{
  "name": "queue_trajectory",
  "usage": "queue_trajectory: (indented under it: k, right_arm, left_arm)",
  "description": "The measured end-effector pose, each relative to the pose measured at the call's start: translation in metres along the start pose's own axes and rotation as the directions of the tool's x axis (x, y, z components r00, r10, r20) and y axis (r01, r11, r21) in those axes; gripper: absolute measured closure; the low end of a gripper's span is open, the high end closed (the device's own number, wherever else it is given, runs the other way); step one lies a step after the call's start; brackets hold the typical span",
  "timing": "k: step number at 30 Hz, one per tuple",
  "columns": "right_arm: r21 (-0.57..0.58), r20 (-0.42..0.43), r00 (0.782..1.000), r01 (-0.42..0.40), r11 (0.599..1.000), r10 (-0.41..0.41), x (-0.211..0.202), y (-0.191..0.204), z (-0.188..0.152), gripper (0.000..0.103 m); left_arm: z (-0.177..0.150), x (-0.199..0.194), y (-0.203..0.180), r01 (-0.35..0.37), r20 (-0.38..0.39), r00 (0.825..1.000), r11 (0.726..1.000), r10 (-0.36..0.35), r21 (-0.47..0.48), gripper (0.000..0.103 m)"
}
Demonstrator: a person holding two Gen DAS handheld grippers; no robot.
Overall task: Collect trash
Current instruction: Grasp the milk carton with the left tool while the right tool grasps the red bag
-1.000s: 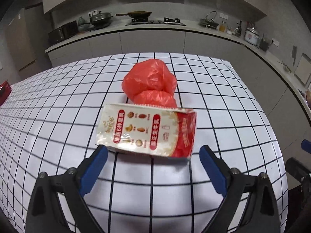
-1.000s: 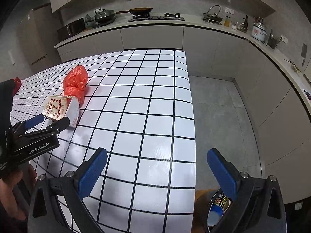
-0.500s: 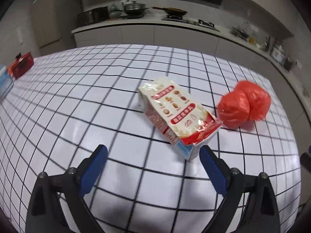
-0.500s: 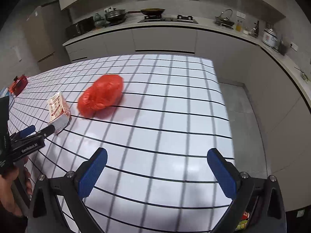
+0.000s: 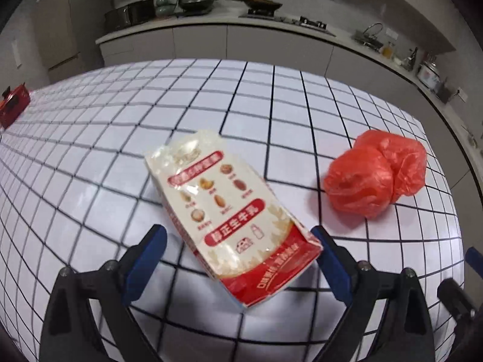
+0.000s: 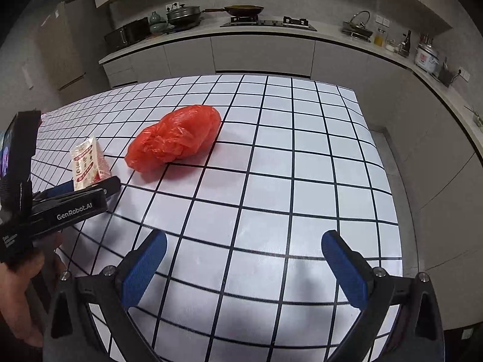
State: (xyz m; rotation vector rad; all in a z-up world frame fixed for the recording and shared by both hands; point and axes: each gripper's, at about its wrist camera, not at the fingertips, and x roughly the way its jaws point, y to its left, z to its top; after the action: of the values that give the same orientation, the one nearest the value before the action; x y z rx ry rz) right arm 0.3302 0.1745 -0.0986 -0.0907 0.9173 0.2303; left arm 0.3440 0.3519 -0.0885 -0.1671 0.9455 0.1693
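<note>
Wide open and empty, the left gripper (image 5: pixel 238 253) straddles the red end of a flattened white-and-red milk carton (image 5: pixel 231 211) on the black-gridded white table (image 5: pixel 90 157), apparently about to close, while the equally open, empty right gripper (image 6: pixel 243 259) faces a crumpled red plastic bag (image 6: pixel 175 140).

one milk carton (image 5: pixel 232 211) lying on the checked table (image 5: pixel 90 157), one red plastic bag (image 5: pixel 374 175), two grippers, left gripper (image 5: pixel 238 259) and right gripper (image 6: pixel 243 267), two pans on the far counter (image 6: pixel 271 31), one rice cooker (image 6: pixel 426 57)
</note>
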Motion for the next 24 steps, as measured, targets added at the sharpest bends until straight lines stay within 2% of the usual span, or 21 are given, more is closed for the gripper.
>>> queue_trajectory:
  k: [2,5,9,11,13,18,22,24]
  right_arm:
    - [0.004,0.003,1.000,-0.002,1.000,0.002,0.005,0.003,0.005,0.000]
    - [0.014,0.013,1.000,-0.013,1.000,0.013,0.013,0.014,0.015,0.000]
    - [0.033,0.022,0.999,-0.048,0.998,0.047,0.027,0.030,0.031,0.000]
    - [0.069,0.030,0.996,-0.085,0.994,0.083,0.035,0.037,0.041,0.000]
    - [0.100,0.038,0.993,-0.112,0.989,0.109,0.043,0.043,0.051,0.000]
    - [0.184,0.030,0.990,-0.138,0.973,0.134,0.068,0.051,0.068,0.000]
    - [0.190,0.051,0.986,-0.164,0.968,0.157,0.070,0.057,0.073,0.000]
    - [0.194,0.078,0.988,-0.145,0.970,0.132,0.066,0.059,0.078,0.000]
  left_arm:
    - [0.002,-0.003,0.012,0.041,0.009,0.999,0.999,-0.041,0.008,0.027]
    - [0.005,-0.010,0.029,0.068,0.029,0.997,0.997,-0.069,0.036,0.042]
    - [0.007,-0.013,0.043,0.080,0.040,0.996,0.996,-0.082,0.045,0.042]
    - [0.008,-0.010,0.049,0.111,0.028,0.993,0.993,-0.112,0.032,0.041]
    - [0.010,-0.006,0.049,0.107,0.021,0.994,0.993,-0.108,0.043,0.039]
    - [0.014,-0.001,0.051,0.103,0.025,0.994,0.994,-0.104,0.040,0.037]
    - [0.019,-0.003,0.055,0.104,0.042,0.994,0.994,-0.105,0.029,0.037]
    - [0.020,-0.001,0.057,0.105,0.038,0.994,0.994,-0.106,0.031,0.037]
